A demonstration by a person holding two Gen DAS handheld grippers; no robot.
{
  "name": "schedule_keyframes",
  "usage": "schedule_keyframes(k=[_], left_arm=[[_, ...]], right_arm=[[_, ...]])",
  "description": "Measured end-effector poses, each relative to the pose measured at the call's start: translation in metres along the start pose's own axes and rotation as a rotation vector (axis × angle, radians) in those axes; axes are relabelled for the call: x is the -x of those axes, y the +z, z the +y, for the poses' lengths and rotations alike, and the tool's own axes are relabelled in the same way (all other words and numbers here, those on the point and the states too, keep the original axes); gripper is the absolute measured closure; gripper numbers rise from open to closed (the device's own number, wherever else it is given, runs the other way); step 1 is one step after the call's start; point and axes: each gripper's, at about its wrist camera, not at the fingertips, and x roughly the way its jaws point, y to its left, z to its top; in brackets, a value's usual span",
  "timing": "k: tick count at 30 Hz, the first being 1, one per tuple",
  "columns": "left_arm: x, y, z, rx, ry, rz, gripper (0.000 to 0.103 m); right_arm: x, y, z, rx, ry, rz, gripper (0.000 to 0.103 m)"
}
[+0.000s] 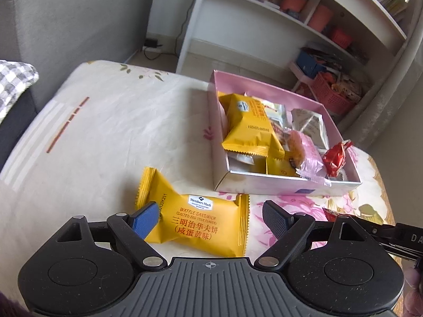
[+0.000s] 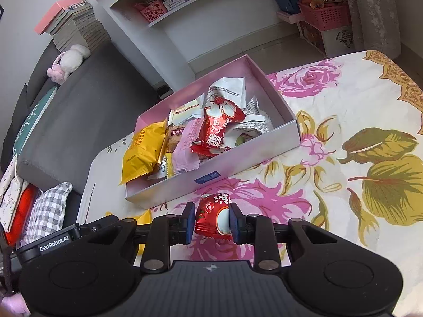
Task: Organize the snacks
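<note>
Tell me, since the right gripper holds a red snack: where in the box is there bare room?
The pink box shows bare floor along its right wall, beside the white packets. Its left end is crowded with the yellow packet and pink packet.

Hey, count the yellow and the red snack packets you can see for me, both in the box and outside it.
Yellow packets: 3, one by the left gripper on the table, two in the box.
Red packets: 2, one in the right gripper, one in the box.
Total: 5
</note>
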Motion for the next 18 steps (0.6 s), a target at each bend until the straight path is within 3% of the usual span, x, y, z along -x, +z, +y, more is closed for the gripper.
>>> schedule_keyframes(k=[2,10,18], left_arm=[[-0.009,0.001,-0.006,-0.060,0.027,0.013,0.009],[-0.027,-0.011,-0.023,-0.288,0.131,0.020,0.006],[-0.027,-0.014,-0.011,-0.266,0.081,0.026,0.007]], right_arm=[[-0.003,-0.001,0.002,0.010,-0.005,0.005,0.084],[-0.011,-0.005,0.005,0.048,-0.029,0.022,0.084],[-0.012,-0.009,0.008,0.068,-0.031,0.030,0.084]])
